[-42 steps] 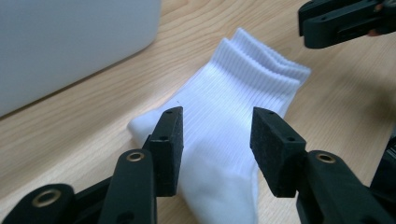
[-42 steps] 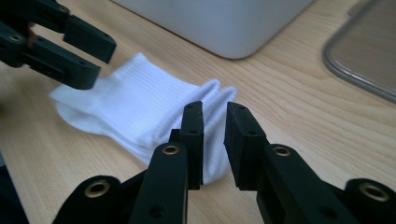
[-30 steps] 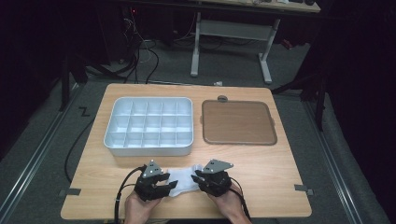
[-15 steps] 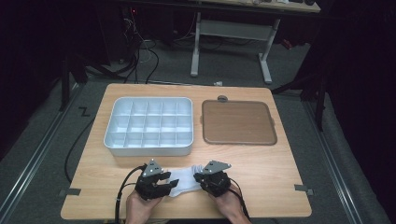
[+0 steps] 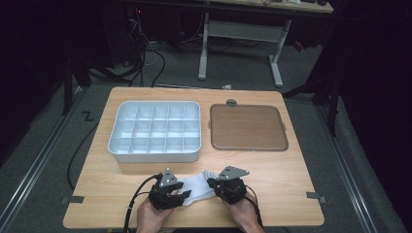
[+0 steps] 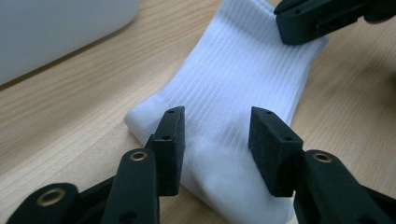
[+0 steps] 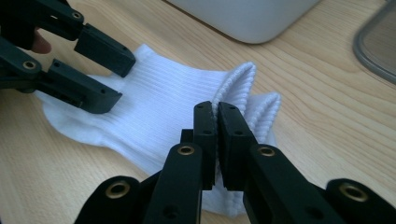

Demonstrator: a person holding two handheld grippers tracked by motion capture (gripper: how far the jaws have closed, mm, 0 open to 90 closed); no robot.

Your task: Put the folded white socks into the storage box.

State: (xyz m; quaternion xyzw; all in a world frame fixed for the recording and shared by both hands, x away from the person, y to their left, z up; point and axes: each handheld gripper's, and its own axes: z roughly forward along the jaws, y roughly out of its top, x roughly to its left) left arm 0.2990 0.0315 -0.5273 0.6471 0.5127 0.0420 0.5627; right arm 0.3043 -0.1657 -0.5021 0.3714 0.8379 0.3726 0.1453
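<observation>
My right hand-held gripper (image 7: 216, 116) hides the sock's (image 7: 159, 107) near edge; the tray (image 7: 243, 16) is cut off above.
</observation>
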